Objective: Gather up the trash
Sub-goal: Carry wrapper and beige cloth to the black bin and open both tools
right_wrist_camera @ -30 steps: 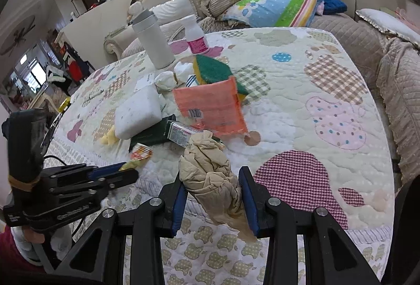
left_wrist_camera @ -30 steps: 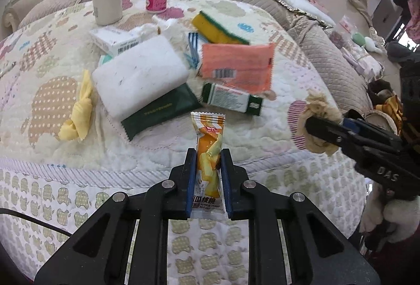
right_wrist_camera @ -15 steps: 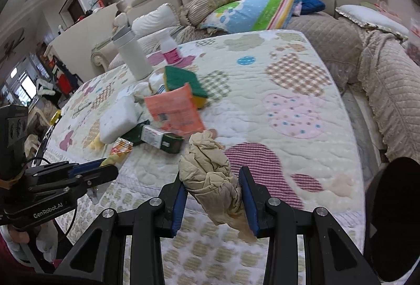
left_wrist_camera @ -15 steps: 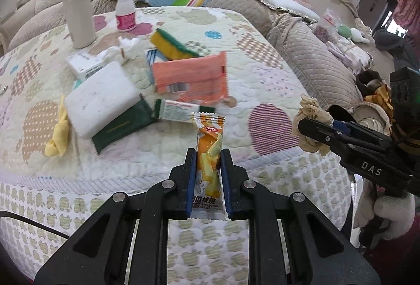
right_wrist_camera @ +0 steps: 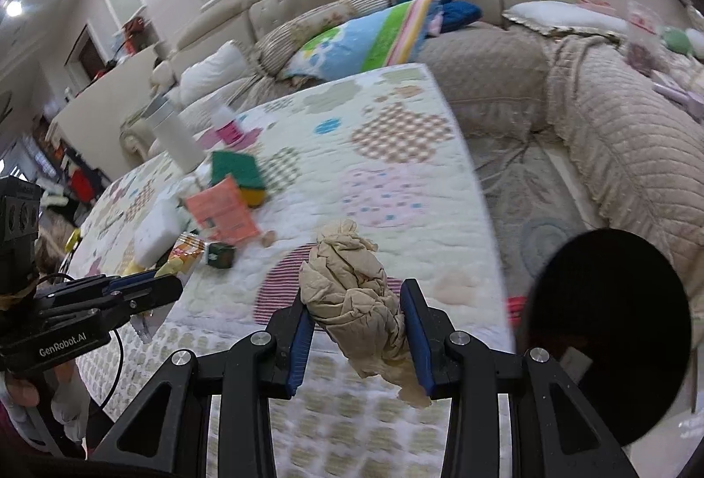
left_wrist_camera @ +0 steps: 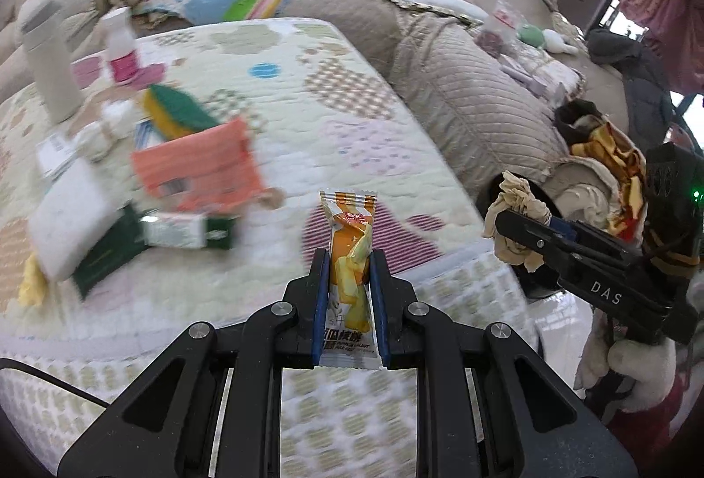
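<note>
Left gripper (left_wrist_camera: 349, 271) clamped on orange snack wrapper (left_wrist_camera: 350, 253); right gripper (right_wrist_camera: 358, 310) clamped on crumpled beige tissue (right_wrist_camera: 352, 302), both beside quilted table (left_wrist_camera: 308, 90) edge.

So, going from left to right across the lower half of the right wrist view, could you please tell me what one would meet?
Left gripper holding the orange snack wrapper → beige crumpled tissue clamped in the right gripper → round black bin opening.

Right half of quilted table (right_wrist_camera: 396, 152) bare, passable; clutter incl. orange packet (left_wrist_camera: 198, 165) blocks left; black bin (right_wrist_camera: 607, 328) prob. unobstructed.
</note>
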Demonstrator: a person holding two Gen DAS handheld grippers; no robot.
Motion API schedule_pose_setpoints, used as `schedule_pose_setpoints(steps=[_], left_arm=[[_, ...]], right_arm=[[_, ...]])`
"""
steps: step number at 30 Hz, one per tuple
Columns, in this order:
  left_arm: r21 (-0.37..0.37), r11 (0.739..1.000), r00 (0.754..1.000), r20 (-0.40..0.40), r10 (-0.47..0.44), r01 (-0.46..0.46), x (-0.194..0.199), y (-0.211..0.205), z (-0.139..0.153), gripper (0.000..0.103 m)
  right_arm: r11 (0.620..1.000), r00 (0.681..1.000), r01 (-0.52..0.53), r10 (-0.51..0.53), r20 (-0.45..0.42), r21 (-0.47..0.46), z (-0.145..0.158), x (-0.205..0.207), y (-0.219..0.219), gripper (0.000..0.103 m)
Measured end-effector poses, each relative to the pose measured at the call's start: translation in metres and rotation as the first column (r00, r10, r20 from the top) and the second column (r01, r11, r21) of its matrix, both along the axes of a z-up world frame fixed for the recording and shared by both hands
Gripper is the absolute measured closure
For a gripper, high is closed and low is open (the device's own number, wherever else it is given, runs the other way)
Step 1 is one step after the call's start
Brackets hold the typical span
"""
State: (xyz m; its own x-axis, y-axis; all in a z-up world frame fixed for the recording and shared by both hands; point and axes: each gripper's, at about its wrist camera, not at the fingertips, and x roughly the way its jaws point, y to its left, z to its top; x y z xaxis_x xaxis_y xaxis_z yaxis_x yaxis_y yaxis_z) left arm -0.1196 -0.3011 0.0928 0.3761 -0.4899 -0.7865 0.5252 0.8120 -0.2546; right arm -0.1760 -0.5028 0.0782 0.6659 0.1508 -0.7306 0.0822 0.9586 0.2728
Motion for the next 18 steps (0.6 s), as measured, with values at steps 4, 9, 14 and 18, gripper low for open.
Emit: schedule_pose_setpoints(steps=[4,9,14,18], left_arm=[[-0.015,0.998,0.998,-0.007,-0.061,0.060,0.000,-0.033,0.000,0.087],[-0.045,0.988,0.989,-0.024,-0.148,0.146,-0.002,-0.083,0.003,0.087],[-0.075,0.974,0.975,-0.049,-0.216,0.212,-0.004,-0.125,0.001,0.087],[-0.097,0.961,0.962,-0.069,-0.264,0.257,-0.006,-0.157,-0.002,0.087]], right_arm=[[0.998,0.998,0.070,-0.070,-0.001,0.001,0.001,-0.014,-0.029,0.066],[0.986,0.986,0.167,-0.167,-0.013,-0.005,-0.002,-0.028,-0.070,0.066],[0.964,0.963,0.267,-0.267,-0.029,-0.006,-0.007,-0.042,-0.110,0.066],[0.943,0.942,0.334,-0.333,-0.045,0.007,-0.011,-0.050,-0.138,0.065]])
